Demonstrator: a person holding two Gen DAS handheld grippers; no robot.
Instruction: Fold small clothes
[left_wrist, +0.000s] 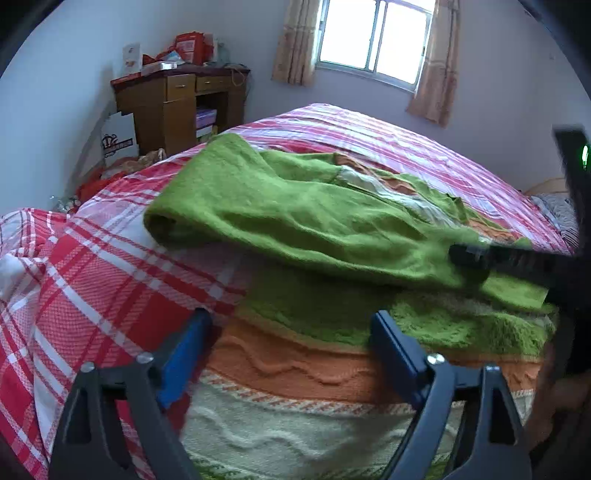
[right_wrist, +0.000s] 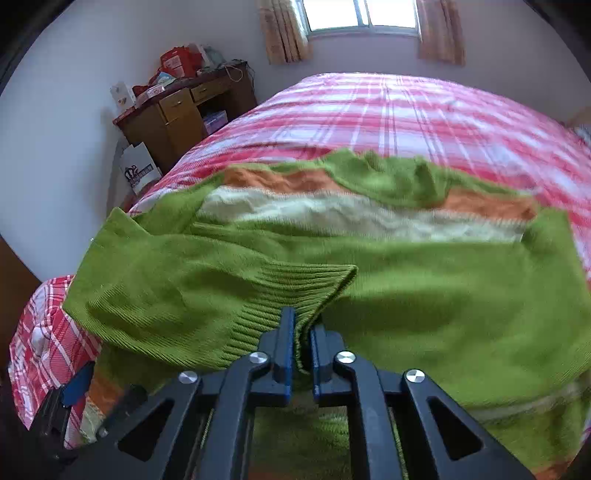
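At the far left, a red-and-white plaid bedspread (left_wrist: 110, 266) is covering the bed, its woven cloth rumpling into folds where it drops over the near corner. Beyond it, one brown wooden desk (left_wrist: 177, 107) is standing against the white wall, with two small drawers showing and red boxes piling on its top.

The left gripper (left_wrist: 291, 343) is hovering low over the sweater's (left_wrist: 295, 221) striped body, its two blue-padded fingers (left_wrist: 395, 350) standing wide apart with nothing pinched between them; the orange band and the cream band with its raised wavy knit are lying directly under the gap. One sweater is in view: a knitted one, mostly bright green, with one orange band and one cream band across it, lying spread on the bedspread near the bed's near edge.

A green sleeve (right_wrist: 207, 295) is stretching across the body from the left, its ribbed cuff (right_wrist: 310, 291) ending at the middle. The right gripper (right_wrist: 303, 343) is clamping that cuff, the two fingers pressing nearly together with the ribbed edge running down between the blue pads. In the left wrist view the same gripper is showing as a dark blurred bar at the right, tip touching the green knit.

On the far wall, one bright window (left_wrist: 373, 37) is sitting between two beige patterned curtains (left_wrist: 436, 62).
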